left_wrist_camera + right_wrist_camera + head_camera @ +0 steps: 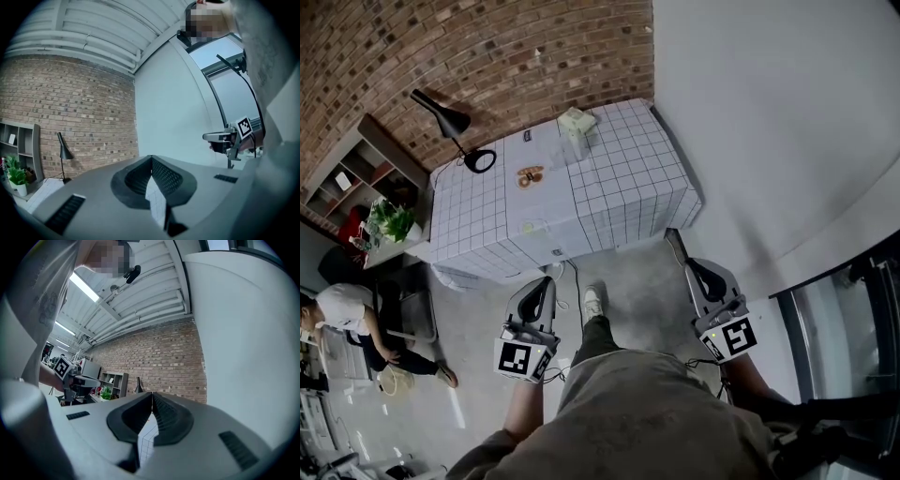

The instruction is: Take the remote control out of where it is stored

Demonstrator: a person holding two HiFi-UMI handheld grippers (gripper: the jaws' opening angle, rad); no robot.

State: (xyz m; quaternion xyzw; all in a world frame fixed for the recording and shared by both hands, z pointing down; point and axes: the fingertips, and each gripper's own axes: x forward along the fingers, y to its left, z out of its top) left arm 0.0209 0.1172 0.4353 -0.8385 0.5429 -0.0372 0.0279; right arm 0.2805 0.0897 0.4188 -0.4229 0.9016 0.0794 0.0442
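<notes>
No remote control can be made out in any view. A table under a white grid-pattern cloth (pixel 609 187) stands ahead against the brick wall. On it are a pale box (pixel 577 127) and a small brown item (pixel 530 175). My left gripper (pixel 548 279) is held over the floor just short of the table's near edge, jaws shut and empty. My right gripper (pixel 672 234) hangs near the table's right corner, also shut on nothing. In the left gripper view the fingertips (pixel 151 158) meet, and the right gripper (pixel 229 138) shows beside them. In the right gripper view the fingertips (pixel 152 393) touch too.
A black desk lamp (pixel 450 127) stands at the table's far left corner. A grey shelf unit (pixel 356 173) and a potted plant (pixel 389 220) are left of the table. A seated person (pixel 347 319) is at the left. A white curved wall (pixel 769 122) rises on the right.
</notes>
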